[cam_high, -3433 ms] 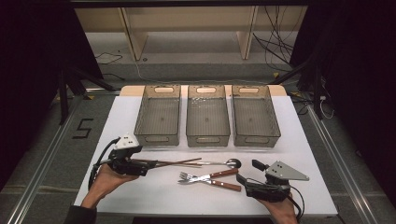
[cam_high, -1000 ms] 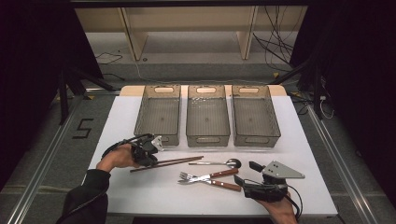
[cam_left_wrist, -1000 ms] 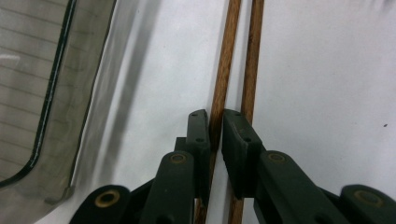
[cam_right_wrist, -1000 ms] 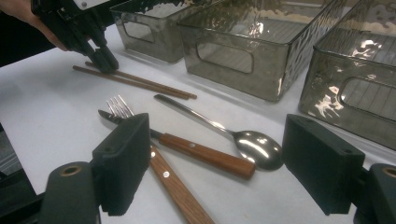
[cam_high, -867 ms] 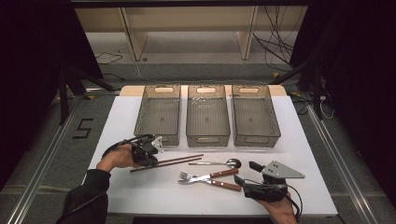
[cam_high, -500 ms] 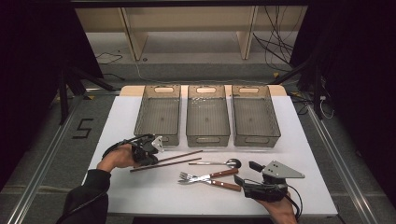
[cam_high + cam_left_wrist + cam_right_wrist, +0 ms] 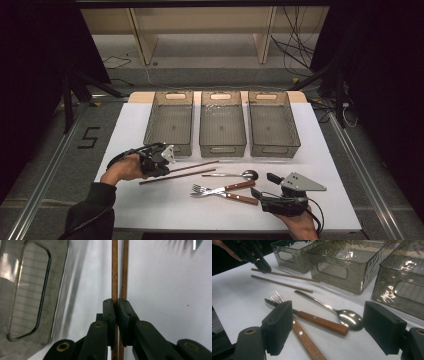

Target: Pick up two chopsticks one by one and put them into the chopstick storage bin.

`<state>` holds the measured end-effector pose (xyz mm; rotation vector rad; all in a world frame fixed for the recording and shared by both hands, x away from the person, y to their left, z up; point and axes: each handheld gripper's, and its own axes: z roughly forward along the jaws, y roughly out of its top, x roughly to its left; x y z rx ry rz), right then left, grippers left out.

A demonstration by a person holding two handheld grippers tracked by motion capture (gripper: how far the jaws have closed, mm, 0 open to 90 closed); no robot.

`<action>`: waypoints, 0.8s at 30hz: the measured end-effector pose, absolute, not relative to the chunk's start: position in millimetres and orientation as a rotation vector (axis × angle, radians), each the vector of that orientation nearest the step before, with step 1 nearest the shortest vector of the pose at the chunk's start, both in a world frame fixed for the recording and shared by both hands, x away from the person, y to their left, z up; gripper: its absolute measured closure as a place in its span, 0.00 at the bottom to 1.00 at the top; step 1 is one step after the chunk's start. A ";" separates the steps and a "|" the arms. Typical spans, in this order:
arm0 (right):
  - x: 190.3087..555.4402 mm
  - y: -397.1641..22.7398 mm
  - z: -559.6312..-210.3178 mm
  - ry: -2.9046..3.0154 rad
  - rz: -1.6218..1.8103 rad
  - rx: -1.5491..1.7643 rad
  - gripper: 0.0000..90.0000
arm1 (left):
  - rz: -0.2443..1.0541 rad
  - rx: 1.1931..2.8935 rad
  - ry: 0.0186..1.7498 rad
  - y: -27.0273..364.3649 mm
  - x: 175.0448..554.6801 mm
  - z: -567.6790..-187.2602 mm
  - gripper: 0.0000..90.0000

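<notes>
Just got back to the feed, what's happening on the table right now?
A person works at a white table with a hand-held gripper in each hand. The left hand-held gripper is shut on one chopstick; the second chopstick lies right beside it. The right hand-held gripper is open, near a spoon and two wooden-handled pieces, at least one a fork. Three clear bins stand in a row behind; nothing shows in them.

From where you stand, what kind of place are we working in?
Probably a lab recording station, not a kitchen: a white table in a dark room, loose cables on the floor, three empty bins lined up behind scattered cutlery, and a taped "5" marking the floor.
</notes>
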<state>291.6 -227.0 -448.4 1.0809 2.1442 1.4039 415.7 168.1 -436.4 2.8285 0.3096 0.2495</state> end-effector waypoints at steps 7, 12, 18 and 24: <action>291.7 -227.1 -448.6 2.146 1.402 1.081 0.28 | 0.239 2.743 0.344 169.7 409.0 -421.1 0.94; 291.3 -227.2 -448.3 2.142 1.404 1.079 0.28 | 0.247 2.658 0.419 170.8 409.3 -409.7 0.93; 291.1 -227.3 -448.3 2.139 1.406 1.081 0.28 | 0.273 2.538 0.555 172.0 413.3 -398.6 0.93; 291.2 -227.2 -448.3 2.138 1.411 1.078 0.28 | 0.308 2.454 0.681 178.1 422.1 -389.2 0.93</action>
